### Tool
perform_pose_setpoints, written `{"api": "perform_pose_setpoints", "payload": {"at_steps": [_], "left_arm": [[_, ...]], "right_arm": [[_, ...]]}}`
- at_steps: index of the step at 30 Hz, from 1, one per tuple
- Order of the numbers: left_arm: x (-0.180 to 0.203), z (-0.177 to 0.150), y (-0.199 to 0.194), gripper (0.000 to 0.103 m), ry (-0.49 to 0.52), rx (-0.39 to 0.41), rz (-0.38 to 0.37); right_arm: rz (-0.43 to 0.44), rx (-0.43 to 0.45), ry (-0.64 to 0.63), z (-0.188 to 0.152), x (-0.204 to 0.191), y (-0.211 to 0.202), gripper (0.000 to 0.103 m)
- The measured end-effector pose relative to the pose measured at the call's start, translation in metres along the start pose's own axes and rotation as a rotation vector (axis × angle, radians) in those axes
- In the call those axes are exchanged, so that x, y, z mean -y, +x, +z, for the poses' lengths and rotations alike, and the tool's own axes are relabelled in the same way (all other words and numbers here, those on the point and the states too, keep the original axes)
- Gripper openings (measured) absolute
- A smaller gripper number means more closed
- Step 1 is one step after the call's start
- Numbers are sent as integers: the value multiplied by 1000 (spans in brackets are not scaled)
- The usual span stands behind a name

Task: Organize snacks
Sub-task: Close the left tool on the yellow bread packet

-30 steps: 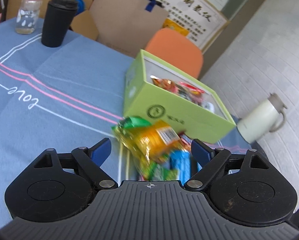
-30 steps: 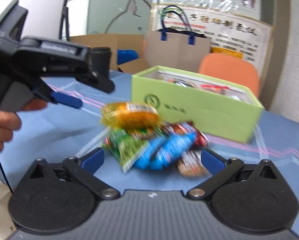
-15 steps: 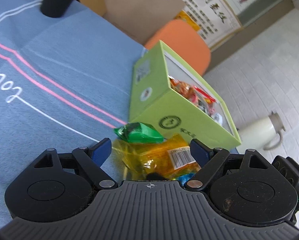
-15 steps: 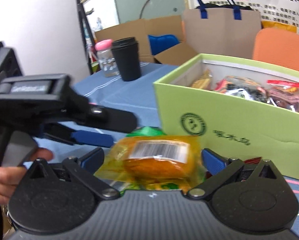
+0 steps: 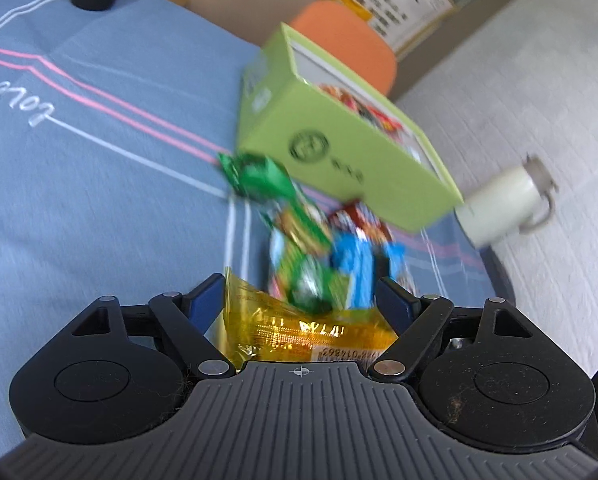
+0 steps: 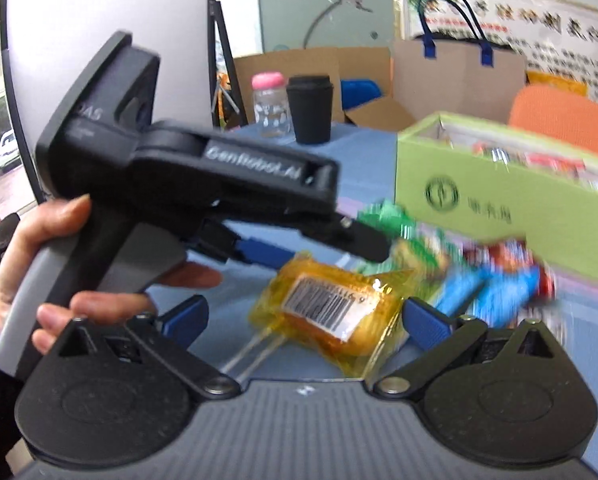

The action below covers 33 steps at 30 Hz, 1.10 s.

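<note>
A yellow-orange snack packet with a barcode lies between the wide-spread fingers of my left gripper, which is open. The same packet lies on the blue cloth between the fingers of my right gripper, also open. Beyond it is a pile of green, blue and red packets. A green box holding several snacks stands behind the pile. My left gripper also shows in the right wrist view, held just above the packet.
A black cup and a pink-capped bottle stand at the table's far side. A white jug lies off the table's right edge. An orange chair, a paper bag and cardboard boxes stand behind the table.
The yellow-orange packet has come off the pile and now lies nearer me, between both grippers' fingers. The left gripper moved in over it; both views have shifted.
</note>
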<state>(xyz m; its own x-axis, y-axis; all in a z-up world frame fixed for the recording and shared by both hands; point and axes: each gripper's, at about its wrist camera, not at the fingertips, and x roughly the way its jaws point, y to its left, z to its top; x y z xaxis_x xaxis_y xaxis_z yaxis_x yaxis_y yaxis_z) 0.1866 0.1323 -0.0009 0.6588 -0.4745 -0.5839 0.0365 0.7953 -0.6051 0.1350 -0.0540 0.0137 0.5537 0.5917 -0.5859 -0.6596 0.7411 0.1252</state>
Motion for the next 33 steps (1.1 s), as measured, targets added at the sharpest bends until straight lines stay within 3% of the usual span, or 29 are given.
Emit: {"api": "perform_pose_setpoints", "payload": {"at_steps": [5, 9, 13, 15, 17, 22, 25, 26, 27, 28, 29, 30, 33], "left_arm": [[23, -16, 8, 69, 83, -15, -4], [30, -13, -5, 69, 86, 53, 28], [28, -15, -38, 77, 62, 94, 70], [25, -24, -47, 79, 27, 65, 101], [23, -35, -46, 78, -5, 10, 87], [32, -42, -22, 76, 13, -60, 97], [37, -48, -12, 72, 51, -77, 105], [39, -49, -11, 66, 75, -75, 118], [40, -49, -9, 51, 93, -71, 133], [41, -50, -9, 48, 108, -70, 140], [40, -50, -10, 39, 110, -69, 136], [39, -49, -11, 33, 107, -69, 128], [42, -45, -18, 29, 95, -54, 112]], "right_arm": [[23, -38, 115, -35, -8, -23, 103], [-49, -26, 71, -44, -15, -41, 103], [-82, 20, 22, -38, -9, -45, 103], [-68, 16, -19, -33, -8, -36, 102], [-65, 2, -69, -28, -8, -24, 102], [-44, -51, -104, -28, -6, -1, 102], [-43, -47, -104, -34, -5, 6, 102], [-39, -32, -104, -37, -6, 5, 100], [-34, -19, -108, -37, -7, 4, 97], [-23, -6, -112, -36, -8, 3, 74], [-25, -12, -101, -33, -8, 1, 65], [-6, -14, -86, -30, -6, -1, 65], [28, 10, -45, -21, 1, -10, 63]]}}
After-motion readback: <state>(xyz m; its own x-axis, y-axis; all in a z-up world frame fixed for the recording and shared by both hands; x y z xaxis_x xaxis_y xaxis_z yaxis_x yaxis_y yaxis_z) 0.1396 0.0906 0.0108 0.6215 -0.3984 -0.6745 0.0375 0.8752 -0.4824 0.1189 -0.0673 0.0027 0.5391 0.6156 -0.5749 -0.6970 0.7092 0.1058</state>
